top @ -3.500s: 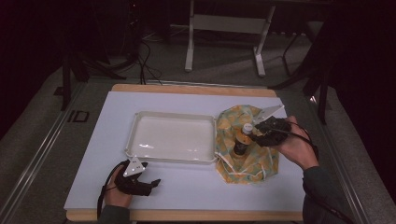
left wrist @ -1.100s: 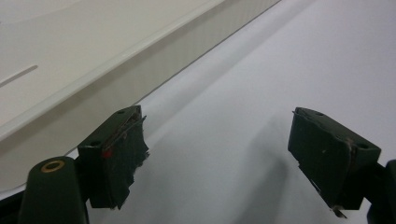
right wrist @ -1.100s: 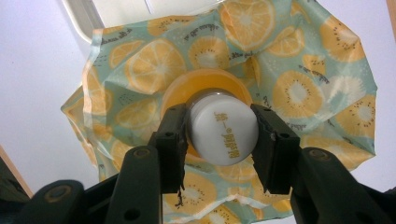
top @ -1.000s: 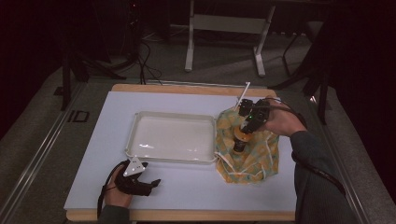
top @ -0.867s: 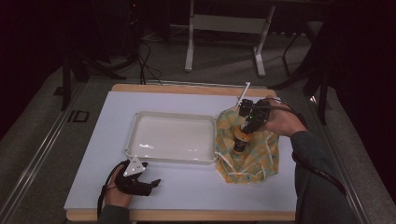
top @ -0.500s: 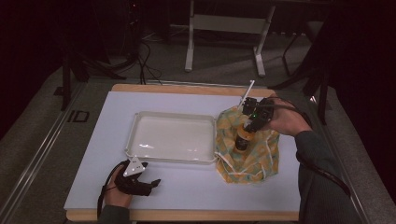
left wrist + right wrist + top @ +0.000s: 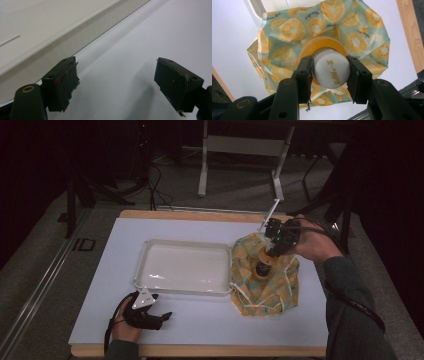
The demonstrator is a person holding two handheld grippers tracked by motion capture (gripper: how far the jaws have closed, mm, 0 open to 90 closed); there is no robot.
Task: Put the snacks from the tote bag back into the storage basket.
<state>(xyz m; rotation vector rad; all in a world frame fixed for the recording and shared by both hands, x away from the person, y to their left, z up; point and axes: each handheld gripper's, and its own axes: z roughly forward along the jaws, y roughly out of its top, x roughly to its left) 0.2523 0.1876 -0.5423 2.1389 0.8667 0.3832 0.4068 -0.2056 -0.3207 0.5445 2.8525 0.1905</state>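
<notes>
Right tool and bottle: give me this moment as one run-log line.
right tool: shut on white bottle cap, over fruit-print bag | left tool: open, on table beside white tray

Right gripper (image 7: 270, 254) and its clamped bottle (image 7: 263, 266) now higher above the bag (image 7: 265, 287).

Tray (image 7: 182, 270) mid-table; bag (image 7: 267, 282) right, touching it; bottle (image 7: 263, 265) over bag.
</notes>
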